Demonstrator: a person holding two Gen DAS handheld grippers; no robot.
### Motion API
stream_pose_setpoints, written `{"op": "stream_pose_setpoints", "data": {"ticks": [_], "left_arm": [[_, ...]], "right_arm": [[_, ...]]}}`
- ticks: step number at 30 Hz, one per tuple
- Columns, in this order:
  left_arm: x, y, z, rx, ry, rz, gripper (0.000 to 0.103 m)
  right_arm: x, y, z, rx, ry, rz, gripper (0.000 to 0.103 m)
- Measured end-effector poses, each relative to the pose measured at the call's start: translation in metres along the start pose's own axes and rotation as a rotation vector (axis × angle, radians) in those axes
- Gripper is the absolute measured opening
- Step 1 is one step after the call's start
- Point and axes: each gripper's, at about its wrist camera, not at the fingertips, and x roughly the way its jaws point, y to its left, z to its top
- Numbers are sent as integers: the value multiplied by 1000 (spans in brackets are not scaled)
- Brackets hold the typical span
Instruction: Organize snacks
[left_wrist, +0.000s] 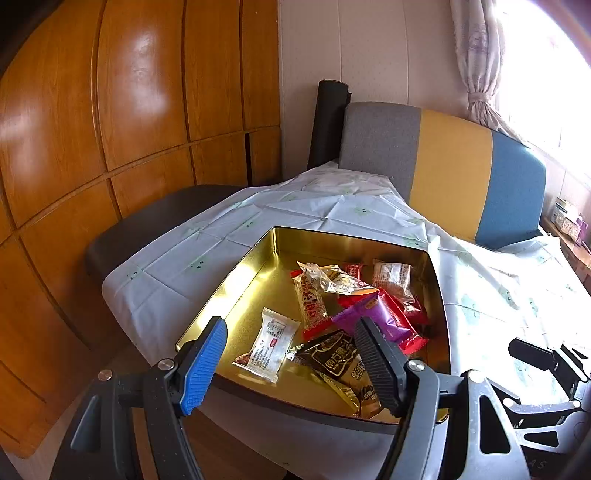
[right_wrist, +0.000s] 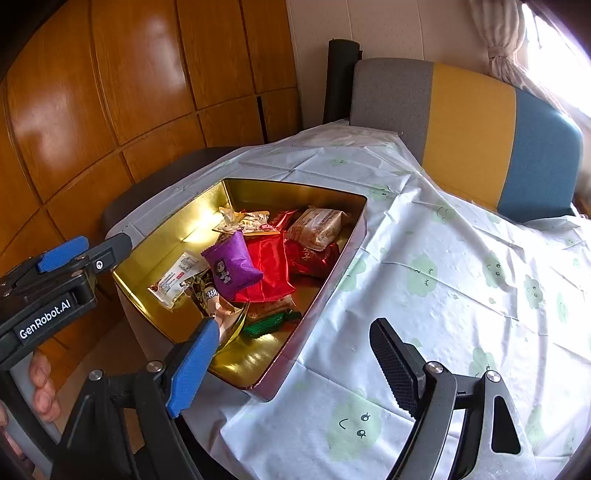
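Observation:
A gold tin (left_wrist: 236, 273) sits on the tablecloth and holds several wrapped snacks. Among them are a purple packet (left_wrist: 373, 314), a white packet (left_wrist: 271, 345), a red-and-white bar (left_wrist: 310, 299) and a dark brown packet (left_wrist: 332, 358). My left gripper (left_wrist: 291, 325) hovers open over the tin's near edge with nothing between its fingers. In the right wrist view the tin (right_wrist: 325, 295) lies ahead to the left, with the purple packet (right_wrist: 232, 267) on a red packet (right_wrist: 267, 266) and a green packet (right_wrist: 267, 323) nearer. My right gripper (right_wrist: 295, 328) is open and empty above the tin's near corner.
The white tablecloth (right_wrist: 443, 258) with green cloud faces covers the table right of the tin. A grey, yellow and blue seat back (right_wrist: 469, 129) stands behind. A dark stool (left_wrist: 147, 225) and a wooden wardrobe (left_wrist: 129, 110) are at the left. A hand (right_wrist: 44, 384) holds the left gripper.

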Motion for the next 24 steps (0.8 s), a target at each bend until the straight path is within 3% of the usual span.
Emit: {"op": "stream_pose_setpoints", "data": {"ticks": [18, 21, 24], "left_arm": [[-1, -3, -1, 8, 4, -1, 73], [-2, -2, -1, 1, -12, 0, 63], [-2, -1, 0, 6, -21, 5, 62]], "right_arm": [[-3, -2, -3, 6, -7, -3, 84], [-3, -4, -3, 5, -6, -9, 84], [-5, -11, -3, 15, -10, -19, 84]]}}
